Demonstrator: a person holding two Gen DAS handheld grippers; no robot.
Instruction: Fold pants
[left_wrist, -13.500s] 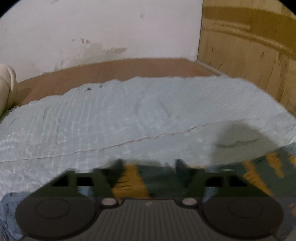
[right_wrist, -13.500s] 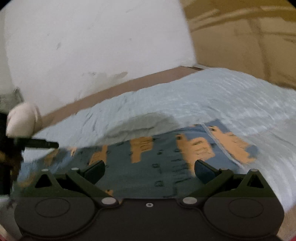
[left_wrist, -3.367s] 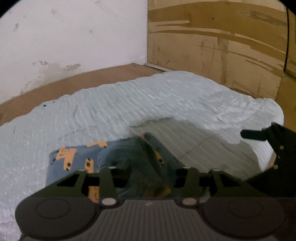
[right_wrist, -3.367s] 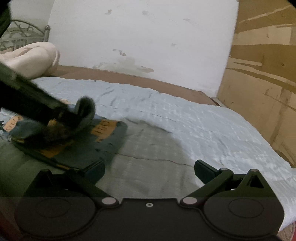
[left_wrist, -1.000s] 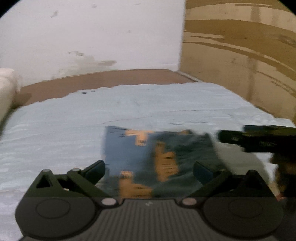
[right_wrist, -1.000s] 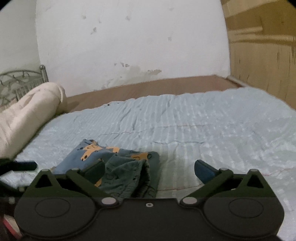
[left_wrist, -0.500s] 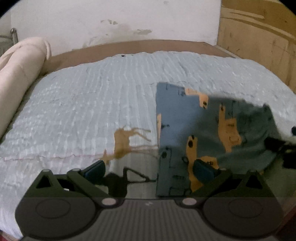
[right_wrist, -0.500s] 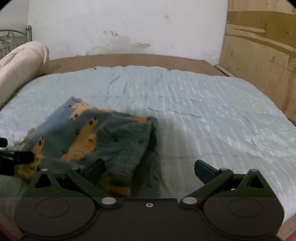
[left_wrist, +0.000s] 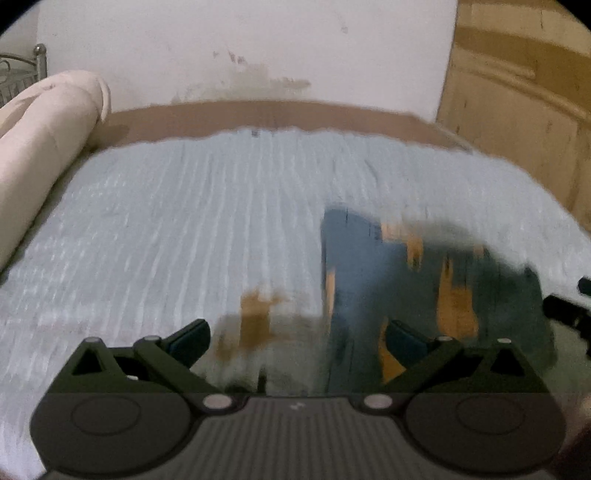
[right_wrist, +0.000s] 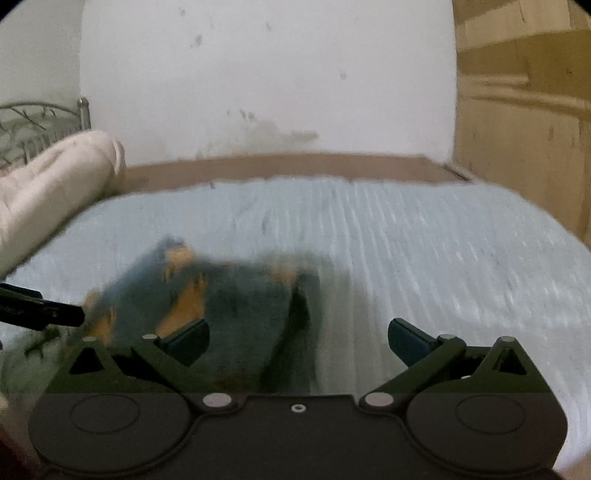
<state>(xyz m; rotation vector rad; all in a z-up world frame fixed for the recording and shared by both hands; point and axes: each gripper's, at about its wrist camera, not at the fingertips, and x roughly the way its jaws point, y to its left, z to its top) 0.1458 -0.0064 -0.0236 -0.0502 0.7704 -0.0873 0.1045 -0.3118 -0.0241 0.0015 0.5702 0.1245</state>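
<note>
The pants (left_wrist: 424, 295) are blue with orange prints and lie folded into a compact rectangle on the light blue bedspread (left_wrist: 203, 221). In the left wrist view they sit right of centre, behind my right fingertip. In the right wrist view the pants (right_wrist: 229, 306) lie left of centre. My left gripper (left_wrist: 295, 338) is open and empty, above the bed beside the pants' left edge. My right gripper (right_wrist: 299, 339) is open and empty, just over the pants' right edge. Both views are motion-blurred.
A cream rolled bolster (left_wrist: 40, 144) lies along the bed's left side, with a metal headboard (right_wrist: 33, 125) behind it. A brown bed frame (left_wrist: 258, 114) and white wall are at the back. A wooden wardrobe (left_wrist: 524, 110) stands at the right. An orange stain (left_wrist: 255, 321) marks the bedspread.
Both grippers have let go of the pants and pulled back and up. The pants now lie still, folded on the bed. The views tilted up, showing more wall.
</note>
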